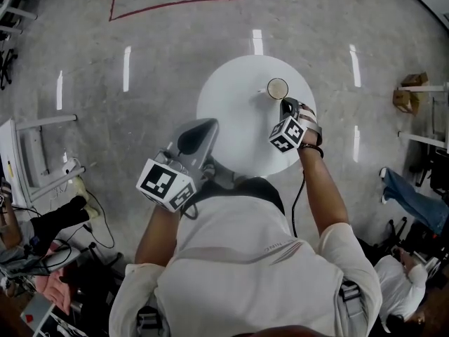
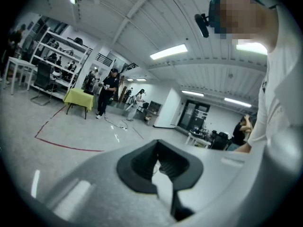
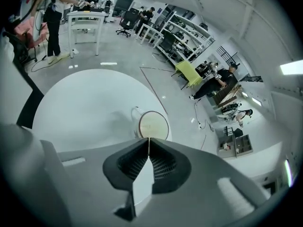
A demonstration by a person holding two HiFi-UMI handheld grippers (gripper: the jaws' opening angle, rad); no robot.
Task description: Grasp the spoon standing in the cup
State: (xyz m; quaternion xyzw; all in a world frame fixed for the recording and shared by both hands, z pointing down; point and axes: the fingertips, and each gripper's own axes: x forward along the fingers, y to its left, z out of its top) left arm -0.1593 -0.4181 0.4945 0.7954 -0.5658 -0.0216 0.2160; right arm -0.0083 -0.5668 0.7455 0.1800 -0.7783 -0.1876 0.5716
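My right tool (image 3: 149,140) sits closed and empty, tips just short of the cup (image 3: 153,125) on the round white bench (image 3: 80,103). My left tool (image 2: 157,142) is closed too.

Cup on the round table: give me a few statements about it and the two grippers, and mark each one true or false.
1. The cup stands on the round white table, near its far edge. True.
2. The right gripper has its fingers spread wide. False: they are together, with the tips just short of the cup's rim.
3. The left gripper is the one nearer the cup. False: in the head view it is over the table's near left edge, while the right gripper is beside the cup.
4. The left gripper view shows the room and ceiling, not the cup. True.
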